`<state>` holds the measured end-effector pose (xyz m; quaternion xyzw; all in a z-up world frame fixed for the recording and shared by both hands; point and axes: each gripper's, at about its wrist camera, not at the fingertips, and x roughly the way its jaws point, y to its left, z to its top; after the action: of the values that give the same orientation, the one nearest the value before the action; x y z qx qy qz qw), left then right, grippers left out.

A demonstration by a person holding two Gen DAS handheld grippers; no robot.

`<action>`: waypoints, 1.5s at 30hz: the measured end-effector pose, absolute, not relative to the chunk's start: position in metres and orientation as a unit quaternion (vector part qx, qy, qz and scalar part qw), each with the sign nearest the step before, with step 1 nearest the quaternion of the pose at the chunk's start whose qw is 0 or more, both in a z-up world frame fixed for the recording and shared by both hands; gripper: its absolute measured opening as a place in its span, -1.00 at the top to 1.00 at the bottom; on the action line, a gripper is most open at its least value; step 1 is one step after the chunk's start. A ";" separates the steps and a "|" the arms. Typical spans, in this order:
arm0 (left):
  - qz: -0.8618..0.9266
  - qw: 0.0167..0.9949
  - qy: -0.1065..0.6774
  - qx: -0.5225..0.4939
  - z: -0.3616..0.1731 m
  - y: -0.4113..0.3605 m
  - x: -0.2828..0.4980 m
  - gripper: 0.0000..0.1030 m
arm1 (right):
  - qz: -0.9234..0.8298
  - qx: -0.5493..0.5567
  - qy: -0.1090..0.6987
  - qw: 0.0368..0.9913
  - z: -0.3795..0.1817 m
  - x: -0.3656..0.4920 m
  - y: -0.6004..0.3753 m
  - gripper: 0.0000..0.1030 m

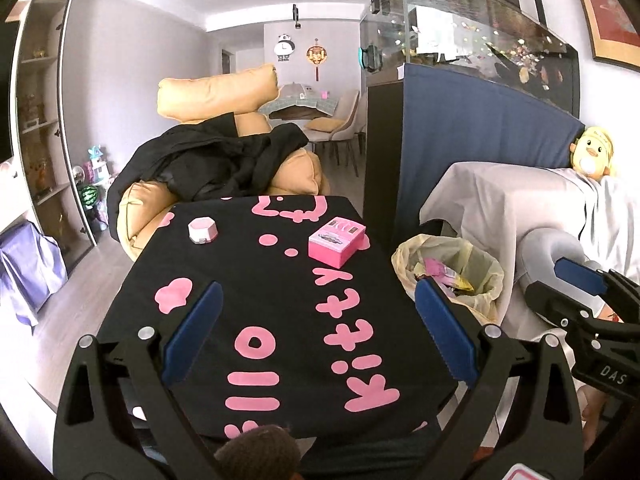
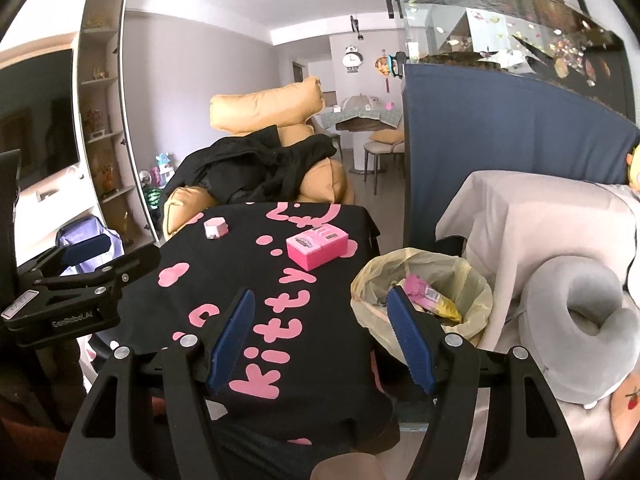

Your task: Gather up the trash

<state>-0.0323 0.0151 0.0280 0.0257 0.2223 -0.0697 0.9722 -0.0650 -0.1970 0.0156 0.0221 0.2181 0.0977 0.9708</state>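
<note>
A pink box [image 1: 337, 241] [image 2: 316, 246] and a small white-pink octagonal container [image 1: 203, 231] [image 2: 216, 227] sit at the far end of a table under a black cloth with pink lettering [image 1: 280, 320] [image 2: 280, 300]. A bin lined with a yellow bag [image 1: 480, 264] [image 2: 472, 280] stands right of the table and holds pink and yellow wrappers [image 2: 430, 296]. My left gripper [image 1: 316, 332] is open and empty above the near table. My right gripper [image 2: 322, 336] is open and empty between table edge and bin.
A tan beanbag chair with black clothing [image 1: 224, 160] stands behind the table. A blue-draped fish tank cabinet [image 1: 460, 140] is at the back right. A cloth-covered seat with a grey neck pillow [image 2: 580, 320] sits right of the bin.
</note>
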 end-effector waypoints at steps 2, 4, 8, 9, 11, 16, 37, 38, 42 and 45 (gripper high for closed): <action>-0.068 0.972 0.222 0.024 0.028 0.015 -0.032 -0.79 | 0.099 0.024 0.218 0.971 0.016 -0.065 -0.197 -0.27; -0.069 0.972 0.222 0.025 0.028 0.015 -0.033 -0.79 | 0.099 0.023 0.219 0.970 0.016 -0.066 -0.197 -0.27; -0.069 0.972 0.222 0.026 0.028 0.014 -0.033 -0.79 | 0.098 0.024 0.217 0.971 0.016 -0.066 -0.197 -0.27; -0.070 0.972 0.222 0.026 0.028 0.014 -0.032 -0.79 | 0.098 0.025 0.217 0.971 0.015 -0.066 -0.198 -0.27; -0.071 0.972 0.224 0.027 0.028 0.012 -0.033 -0.79 | 0.097 0.027 0.217 0.971 0.015 -0.066 -0.199 -0.27; -0.073 0.972 0.223 0.029 0.029 0.011 -0.034 -0.79 | 0.095 0.027 0.216 0.971 0.015 -0.065 -0.199 -0.27; -0.075 0.971 0.225 0.029 0.028 0.011 -0.035 -0.79 | 0.093 0.035 0.221 0.970 0.012 -0.064 -0.203 -0.27; -0.075 0.971 0.224 0.029 0.029 0.011 -0.035 -0.79 | 0.092 0.035 0.221 0.970 0.012 -0.064 -0.204 -0.27; -0.075 0.971 0.225 0.029 0.029 0.011 -0.035 -0.79 | 0.092 0.035 0.221 0.970 0.011 -0.064 -0.204 -0.27; -0.075 0.971 0.225 0.029 0.028 0.011 -0.035 -0.79 | 0.093 0.036 0.222 0.970 0.011 -0.064 -0.204 -0.27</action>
<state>-0.0346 0.0110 0.0285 0.0289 0.2249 -0.0752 0.9710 -0.0636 -0.2037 0.0109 0.0356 0.2220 0.0927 0.9700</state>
